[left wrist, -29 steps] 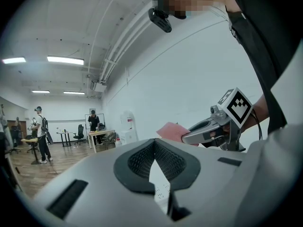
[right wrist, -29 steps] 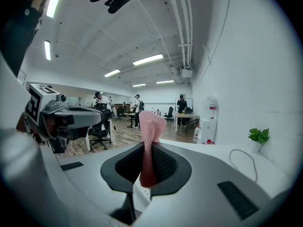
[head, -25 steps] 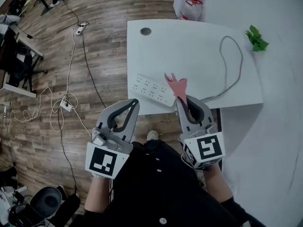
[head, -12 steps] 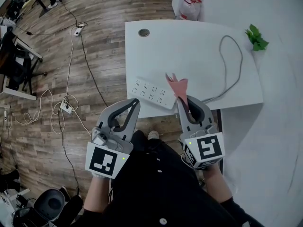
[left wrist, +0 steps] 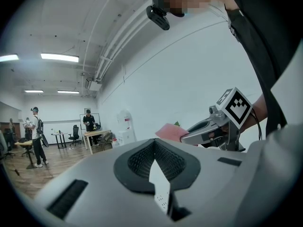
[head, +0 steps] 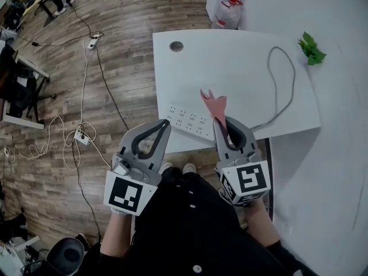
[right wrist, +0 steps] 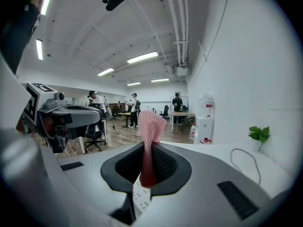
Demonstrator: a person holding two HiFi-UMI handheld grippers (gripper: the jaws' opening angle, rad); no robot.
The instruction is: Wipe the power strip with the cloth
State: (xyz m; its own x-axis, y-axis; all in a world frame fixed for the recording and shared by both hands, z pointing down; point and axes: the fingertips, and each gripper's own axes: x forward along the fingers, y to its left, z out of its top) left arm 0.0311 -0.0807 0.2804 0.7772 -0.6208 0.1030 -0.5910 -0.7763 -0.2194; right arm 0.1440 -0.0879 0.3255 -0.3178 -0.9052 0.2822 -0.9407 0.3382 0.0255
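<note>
A white power strip (head: 190,121) lies at the near edge of the white table (head: 230,62), and its grey cable (head: 284,79) loops off to the right. My right gripper (head: 220,121) is shut on a pink cloth (head: 214,104), which stands up out of the jaw tips over the strip's right end. The right gripper view shows the cloth (right wrist: 150,131) pinched between the pads, with the strip (right wrist: 141,190) below. My left gripper (head: 165,124) is shut and empty, level with the strip's left end. In the left gripper view the strip (left wrist: 161,193) shows under the closed tips.
A green plant sprig (head: 311,46) lies at the table's far right corner and a cable grommet (head: 176,46) at its far left. A white container with a red handle (head: 230,11) stands behind the table. Cables and another power strip (head: 81,134) lie on the wooden floor to the left.
The table and strip sit slightly lower in the head view, closer to the gripper tips. Both grippers hold the same pose and the cloth stays clamped.
</note>
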